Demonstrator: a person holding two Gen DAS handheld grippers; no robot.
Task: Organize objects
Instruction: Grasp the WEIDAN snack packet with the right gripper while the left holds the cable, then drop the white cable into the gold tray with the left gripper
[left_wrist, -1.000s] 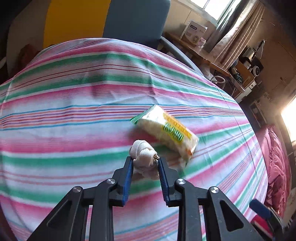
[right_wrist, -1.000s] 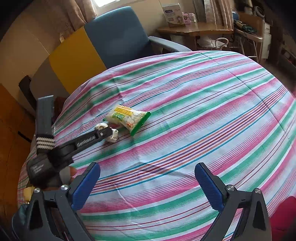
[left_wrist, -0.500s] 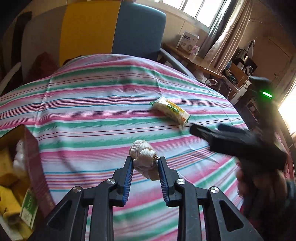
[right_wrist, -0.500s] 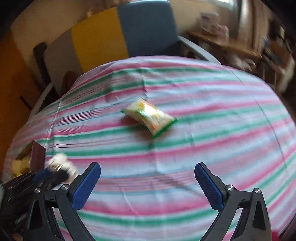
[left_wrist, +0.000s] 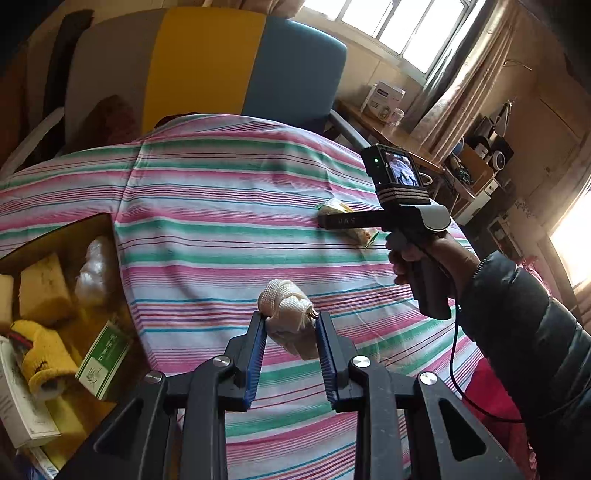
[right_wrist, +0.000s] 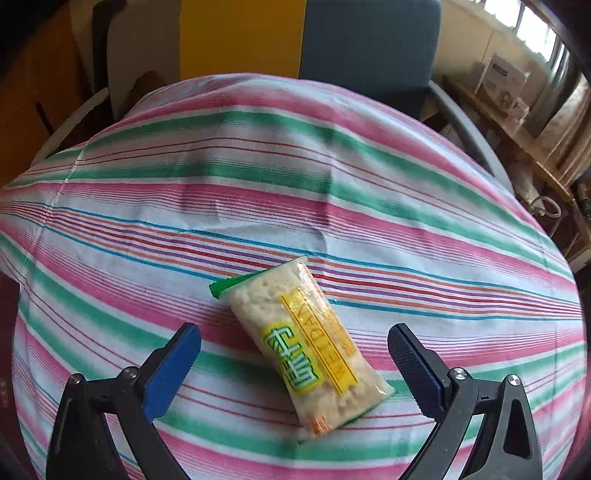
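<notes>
The left tongs (left_wrist: 290, 325) are clamped on a white knotted cord bundle (left_wrist: 286, 301), held clear above the striped cloth (left_wrist: 221, 206) that covers the bench, and pinched across its middle so that the loose end hangs below the blue pads rather than dragging. To their left sits an open brown box (left_wrist: 99, 225) holding a yellow sponge (left_wrist: 42, 290), a green-and-white carton (left_wrist: 105, 360) and a yellow knitted piece (left_wrist: 44, 360); since the job is tidying, the bundle is most likely bound for that box, which lies near but not under the tongs. The right tongs (right_wrist: 295, 354) stand wide open, angled down over a snack packet (right_wrist: 301, 345) that lies flat and slantwise on the cloth, its green sealed end pointing away. The blue pads (right_wrist: 173, 363) straddle the packet's narrow width without touching it (a sensible line-up, as the long axis would be too wide to span). From the left view the person's right hand (left_wrist: 424, 258) grips the handle, with a dark sleeve (left_wrist: 517, 314) behind. The packet's slick wrapper may slide or crush, so a gentle squeeze seems wise.
</notes>
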